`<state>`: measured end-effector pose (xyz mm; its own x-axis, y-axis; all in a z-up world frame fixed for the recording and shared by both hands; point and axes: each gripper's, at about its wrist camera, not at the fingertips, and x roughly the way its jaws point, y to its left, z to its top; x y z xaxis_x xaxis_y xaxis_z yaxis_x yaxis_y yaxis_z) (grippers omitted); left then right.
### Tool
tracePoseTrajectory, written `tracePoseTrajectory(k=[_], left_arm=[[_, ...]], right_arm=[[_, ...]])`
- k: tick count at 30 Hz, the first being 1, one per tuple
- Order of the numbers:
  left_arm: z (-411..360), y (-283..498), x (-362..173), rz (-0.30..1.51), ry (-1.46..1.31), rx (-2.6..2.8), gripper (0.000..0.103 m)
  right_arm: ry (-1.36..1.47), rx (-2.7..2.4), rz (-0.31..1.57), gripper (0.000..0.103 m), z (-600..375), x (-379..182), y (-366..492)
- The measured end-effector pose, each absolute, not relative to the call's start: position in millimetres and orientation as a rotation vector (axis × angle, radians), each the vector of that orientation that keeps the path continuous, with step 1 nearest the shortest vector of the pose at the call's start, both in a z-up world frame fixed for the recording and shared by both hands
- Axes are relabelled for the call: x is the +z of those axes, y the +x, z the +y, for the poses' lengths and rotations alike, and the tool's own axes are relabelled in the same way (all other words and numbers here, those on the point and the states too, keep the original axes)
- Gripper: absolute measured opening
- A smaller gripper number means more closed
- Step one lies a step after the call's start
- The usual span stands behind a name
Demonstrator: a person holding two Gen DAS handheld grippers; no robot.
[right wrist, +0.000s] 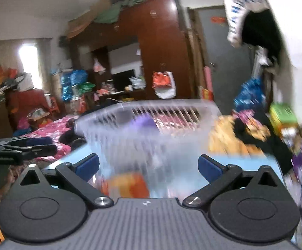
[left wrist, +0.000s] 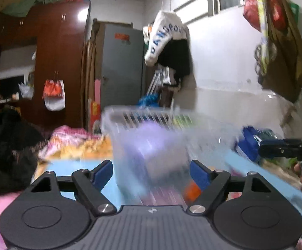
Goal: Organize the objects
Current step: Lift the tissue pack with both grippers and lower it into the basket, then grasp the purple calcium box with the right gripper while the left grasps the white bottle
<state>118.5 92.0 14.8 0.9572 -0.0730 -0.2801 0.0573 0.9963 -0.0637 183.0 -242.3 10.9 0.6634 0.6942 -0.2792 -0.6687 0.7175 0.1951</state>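
A white slatted basket (left wrist: 142,123) stands on a light blue surface (left wrist: 71,166), directly ahead of both grippers and blurred in both views. A purple object (left wrist: 151,133) sits inside it, and something orange (left wrist: 191,191) lies low by its near wall. The left gripper (left wrist: 151,171) and the right gripper (right wrist: 148,166) both have their blue-padded fingers spread wide, holding nothing. A flowered pink quilt (right wrist: 46,133) lies beyond.
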Motion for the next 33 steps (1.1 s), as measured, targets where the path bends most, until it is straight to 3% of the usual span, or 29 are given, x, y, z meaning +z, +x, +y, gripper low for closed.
tracePoseTrajectory(k=[5,15,33], left_arm=[[49,82,-15,0.262,-0.001,-0.152,0.084],[13,71,-35,0.292,0.010,-0.261,0.084],[-17,93,-54,0.368,0.009,-0.297,0.084]], right_arm=[[0.142,0.755,0.353,0.103,-274,-23,143],[0.129,0.695,0.327,0.103,-263,-11,168],[0.171,0.609,0.649,0.103,-227,-19,274]])
